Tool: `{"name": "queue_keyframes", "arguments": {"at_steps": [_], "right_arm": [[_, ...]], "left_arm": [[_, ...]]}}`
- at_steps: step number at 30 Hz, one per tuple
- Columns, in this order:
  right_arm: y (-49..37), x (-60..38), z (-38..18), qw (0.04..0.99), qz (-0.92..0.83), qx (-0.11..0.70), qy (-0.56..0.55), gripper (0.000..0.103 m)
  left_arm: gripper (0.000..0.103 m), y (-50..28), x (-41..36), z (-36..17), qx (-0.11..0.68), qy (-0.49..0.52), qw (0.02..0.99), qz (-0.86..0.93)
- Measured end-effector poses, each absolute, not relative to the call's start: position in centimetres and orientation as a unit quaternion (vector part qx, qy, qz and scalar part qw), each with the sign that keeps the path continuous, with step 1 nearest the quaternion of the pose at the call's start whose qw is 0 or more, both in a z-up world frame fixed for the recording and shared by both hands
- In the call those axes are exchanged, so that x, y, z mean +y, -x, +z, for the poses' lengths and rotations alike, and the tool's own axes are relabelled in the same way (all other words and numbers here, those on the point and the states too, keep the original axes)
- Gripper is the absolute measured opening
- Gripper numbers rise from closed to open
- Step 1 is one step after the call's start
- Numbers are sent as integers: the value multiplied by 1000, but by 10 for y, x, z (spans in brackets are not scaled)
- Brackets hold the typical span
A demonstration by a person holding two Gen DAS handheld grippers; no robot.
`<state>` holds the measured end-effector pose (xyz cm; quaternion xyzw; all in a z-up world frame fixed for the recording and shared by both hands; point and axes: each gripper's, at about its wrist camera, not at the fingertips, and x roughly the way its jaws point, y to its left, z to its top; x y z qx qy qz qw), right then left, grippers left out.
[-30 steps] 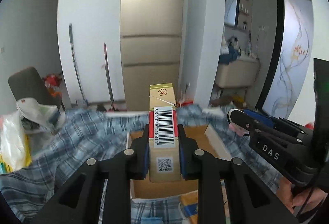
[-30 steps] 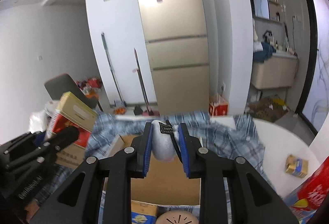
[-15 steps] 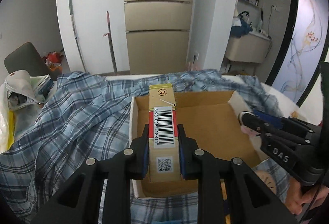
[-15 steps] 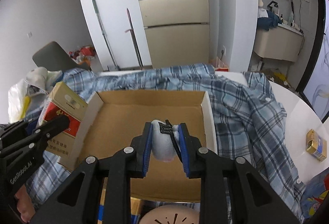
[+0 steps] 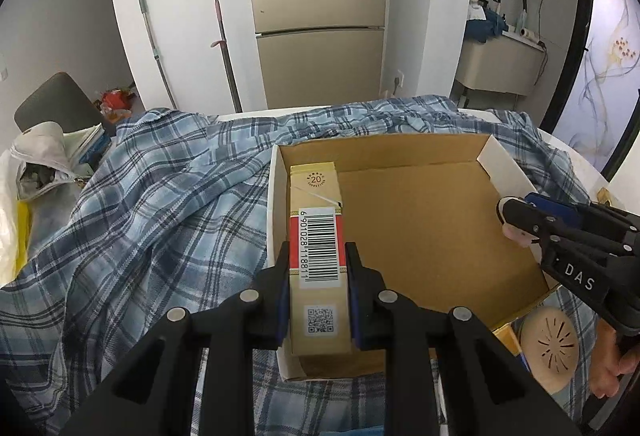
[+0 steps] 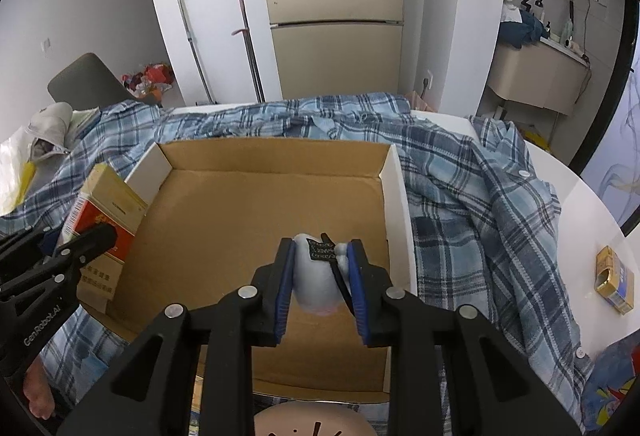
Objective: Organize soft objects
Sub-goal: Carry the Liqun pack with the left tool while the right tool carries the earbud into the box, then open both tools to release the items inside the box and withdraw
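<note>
While the left gripper (image 5: 318,268) clamps a barcode-labelled carton (image 5: 318,236) marked 20, the right gripper (image 6: 320,268) pinches a tagged pouch (image 6: 318,280).

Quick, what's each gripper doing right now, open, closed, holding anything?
Left gripper: closed on the gold and red carton, over the cardboard box.
Right gripper: closed on the small white soft item, over the same box.

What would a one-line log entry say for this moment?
left gripper: shut on carton | right gripper: shut on white soft item | both over open cardboard box | box empty
</note>
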<state>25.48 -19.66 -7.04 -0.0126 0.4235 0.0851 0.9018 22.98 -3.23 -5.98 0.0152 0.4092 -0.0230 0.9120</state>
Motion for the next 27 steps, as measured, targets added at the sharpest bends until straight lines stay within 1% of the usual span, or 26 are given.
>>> {"name": "queue_keyframes", "arguments": {"at_steps": [4,5,6,8,9,10,11,18,27], "right_arm": [[-255,-195,-74,902,81,424,19,25],[-255,-195,-74,901,83,425,18,25],[-255,-194,-74,901,85,426,17,25],[-255,-194,-74,900,89,427,15,31],[-254,-194,-73,900,91,426,14,38],[-254,-194,-73,901,94,423,12,49],[-253,-194,-71,903,95,418,9,52],[-244,-195,-50,916,101,387,9,53],[-213,-206,18,943,110,314,-4,53]], "left_arm": [[24,-231,-30,-61,415,-12,909,-19],[27,-231,-30,-61,416,-11,909,-17],[32,-231,-29,-61,416,-10,909,-17],[56,-230,-28,-60,413,-5,911,-18],[69,-229,-28,-59,406,-3,914,-20],[71,-227,-28,-56,398,-5,917,-16],[71,-226,-28,-54,393,-8,919,-14],[71,-213,-27,-28,355,-1,934,-21],[71,-171,-29,30,291,-13,956,-25]]}}
